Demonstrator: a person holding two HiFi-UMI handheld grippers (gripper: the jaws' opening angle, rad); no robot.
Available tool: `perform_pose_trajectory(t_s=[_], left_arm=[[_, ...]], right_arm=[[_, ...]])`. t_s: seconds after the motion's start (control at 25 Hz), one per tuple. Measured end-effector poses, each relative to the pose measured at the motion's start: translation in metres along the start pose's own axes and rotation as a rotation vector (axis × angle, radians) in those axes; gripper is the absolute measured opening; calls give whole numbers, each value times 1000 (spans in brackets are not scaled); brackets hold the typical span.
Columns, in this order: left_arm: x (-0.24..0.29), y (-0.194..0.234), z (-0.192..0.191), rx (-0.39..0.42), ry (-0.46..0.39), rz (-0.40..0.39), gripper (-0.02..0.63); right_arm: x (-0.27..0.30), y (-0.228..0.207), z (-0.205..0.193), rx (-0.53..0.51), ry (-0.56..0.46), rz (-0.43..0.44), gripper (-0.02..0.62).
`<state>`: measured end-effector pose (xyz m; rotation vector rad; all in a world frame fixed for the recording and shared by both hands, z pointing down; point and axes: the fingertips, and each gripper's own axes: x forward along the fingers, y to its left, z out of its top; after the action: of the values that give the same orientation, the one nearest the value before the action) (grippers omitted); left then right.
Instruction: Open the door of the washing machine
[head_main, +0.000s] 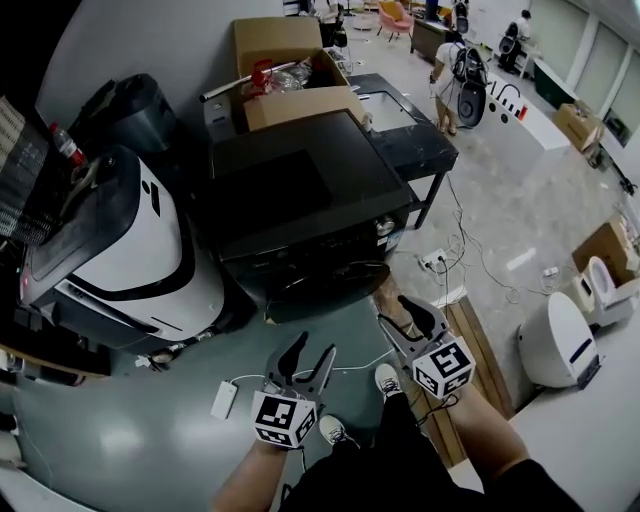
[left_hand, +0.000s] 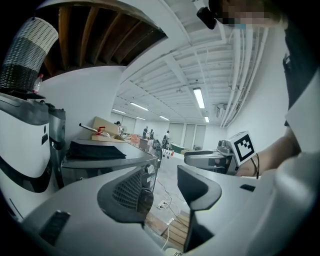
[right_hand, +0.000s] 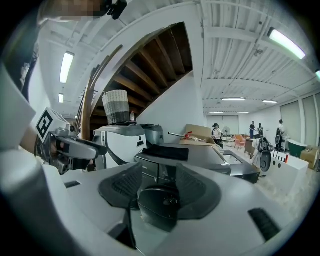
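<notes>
The dark washer (head_main: 300, 190) has its round door (head_main: 322, 284) closed on the front side. Before the door, not touching it, are the left gripper (head_main: 312, 350) and right gripper (head_main: 398, 312), both with jaws apart, holding nothing. Their cubes show only square markers (head_main: 443, 366), no readable words

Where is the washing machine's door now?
The door is at the head view's centre, on the washing machine's front, just beyond the left gripper and right gripper.

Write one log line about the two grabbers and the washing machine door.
stage: pre-contact | washing machine door: looks shut, untouched | left gripper: open, empty | right gripper: open, empty, aimed at door
</notes>
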<state>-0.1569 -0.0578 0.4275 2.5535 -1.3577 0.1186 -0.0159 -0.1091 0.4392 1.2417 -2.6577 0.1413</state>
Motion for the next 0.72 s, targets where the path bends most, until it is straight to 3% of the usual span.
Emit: perform_pose_trajectory(t_s=[0.72], left_arm=[[139, 10, -41, -49, 64, 130, 225]], right_arm=[[106, -131, -107, -6, 166, 189, 215]])
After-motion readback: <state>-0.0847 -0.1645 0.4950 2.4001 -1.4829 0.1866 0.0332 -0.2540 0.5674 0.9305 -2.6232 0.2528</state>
